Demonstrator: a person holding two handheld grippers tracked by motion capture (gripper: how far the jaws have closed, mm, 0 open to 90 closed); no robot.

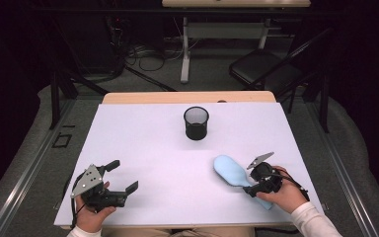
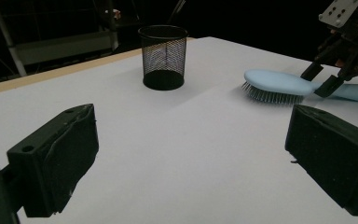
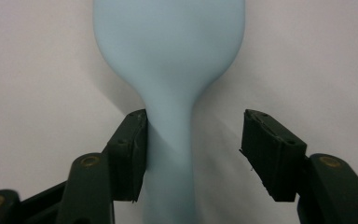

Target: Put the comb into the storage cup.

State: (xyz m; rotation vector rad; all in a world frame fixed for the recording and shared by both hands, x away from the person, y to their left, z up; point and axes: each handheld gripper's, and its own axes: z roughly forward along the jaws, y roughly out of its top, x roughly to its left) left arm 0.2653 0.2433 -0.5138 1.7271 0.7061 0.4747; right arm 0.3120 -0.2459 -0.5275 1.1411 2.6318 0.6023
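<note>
white table (image 1: 143, 148) in a dark room | black mesh cup (image 1: 196, 123) upright near far middle | light blue hairbrush (image 1: 229, 171) lying bristles down at near right | right gripper (image 1: 254, 188) jaws apart astride the brush neck, one jaw touching it, the other clear | left gripper (image 1: 123, 176) spread wide, empty, at near left

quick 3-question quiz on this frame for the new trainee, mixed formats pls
1. True or false: the right tongs are shut on the hairbrush handle.
2. Which way do the hairbrush bristles face: A up, B down onto the table?
3. Fill in: the mesh cup stands ____ and holds nothing visible.

Key
1. False: jaws open around the neck, one touching, the other apart.
2. B.
3. Upright.

The left tongs are open, over bare table.
</note>
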